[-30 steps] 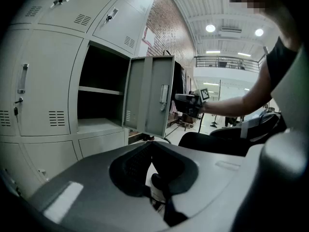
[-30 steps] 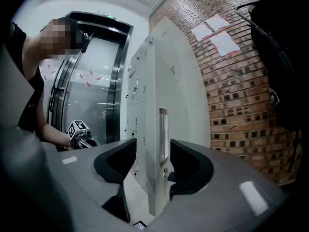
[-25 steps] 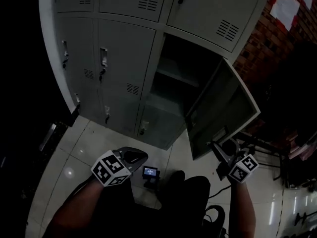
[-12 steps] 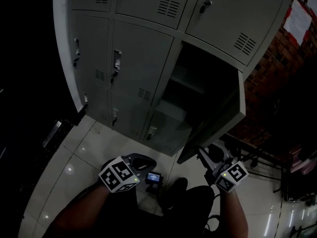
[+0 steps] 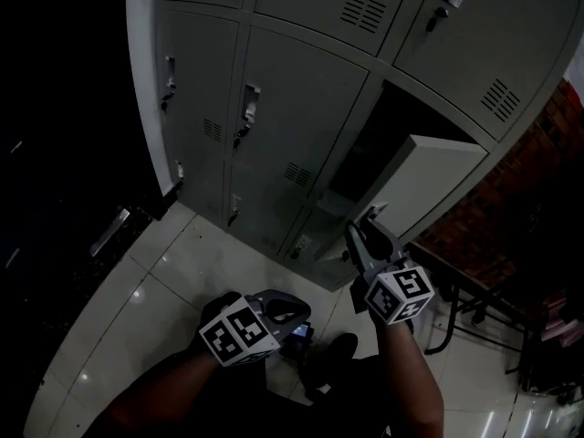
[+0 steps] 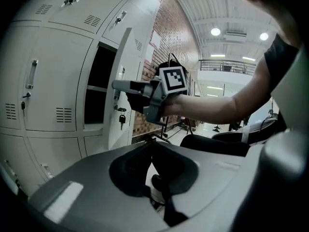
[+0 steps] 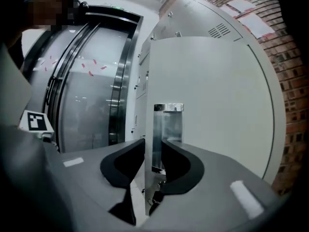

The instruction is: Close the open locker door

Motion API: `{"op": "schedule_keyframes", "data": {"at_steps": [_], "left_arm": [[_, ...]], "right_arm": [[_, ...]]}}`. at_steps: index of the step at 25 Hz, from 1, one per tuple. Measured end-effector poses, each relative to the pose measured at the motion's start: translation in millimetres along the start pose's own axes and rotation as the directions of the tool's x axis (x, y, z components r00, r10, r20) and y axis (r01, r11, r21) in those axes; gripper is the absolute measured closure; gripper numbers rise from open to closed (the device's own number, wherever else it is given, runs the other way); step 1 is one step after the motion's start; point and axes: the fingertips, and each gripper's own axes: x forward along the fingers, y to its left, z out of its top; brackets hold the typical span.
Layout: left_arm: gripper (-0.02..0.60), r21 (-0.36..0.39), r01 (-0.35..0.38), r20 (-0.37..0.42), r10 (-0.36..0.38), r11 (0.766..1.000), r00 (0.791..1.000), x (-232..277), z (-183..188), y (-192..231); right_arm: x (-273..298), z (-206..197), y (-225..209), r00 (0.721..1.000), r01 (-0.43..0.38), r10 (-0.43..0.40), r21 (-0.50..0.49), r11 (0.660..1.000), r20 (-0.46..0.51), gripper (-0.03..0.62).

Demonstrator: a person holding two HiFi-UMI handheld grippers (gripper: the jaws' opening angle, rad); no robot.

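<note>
Items on my feed, largest first.

1. Locker bank: grey steel, several doors with vent slots and handles. All shut but one, at the middle right of the head view.
2. Floor: pale glossy tiles; this is the surface the bank stands on.
3. Brick wall: red, just to the right of the bank.
4. Locker door: the task item. It is swung partway out from its dark compartment, with the free edge pointing toward me. It also shows in the left gripper view and fills the right gripper view.
5. Right tool: raised at the door's free edge. In its own view the jaws stand a narrow gap apart, the door edge runs down between them, and they are closed onto it.
6. Left tool: held low over the floor, well apart from the door. In its own view the jaw tips meet and nothing is held.
7. Latch plate: bright metal, on the door face just past the right tool's jaws.
8. Key: hanging from the door's lock.
</note>
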Motion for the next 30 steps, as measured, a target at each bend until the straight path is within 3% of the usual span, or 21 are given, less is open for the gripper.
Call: {"op": "schedule_keyframes", "data": {"at_steps": [7,14,23,30], "left_arm": [[0.569,-0.007,-0.013,0.009,0.013,1.000,1.000,-8.7,-1.3,3.1],[0.569,-0.031,-0.028,0.033,0.029,0.999,0.999,-21.8,-1.1,9.6],[0.569,-0.037,-0.032,0.044,0.034,0.999,0.998,-26.2,-1.4,11.8],[0.569,-0.032,-0.031,0.049,0.033,0.999,0.998,-27.4,-1.5,12.9]], "right_arm": [[66.4,3.2,-32.1,0.993,0.119,-0.119,-0.006,0.993,-0.016,0.497],[118.6,8.2,-79.7,0.962,0.270,-0.269,0.011,0.963,-0.045,0.530],[137.6,9.1,-104.0,0.918,0.397,-0.396,0.024,0.918,-0.027,0.523],[116.1,11.3,-103.7,0.902,0.432,-0.432,0.030,0.901,-0.009,0.505]]}}
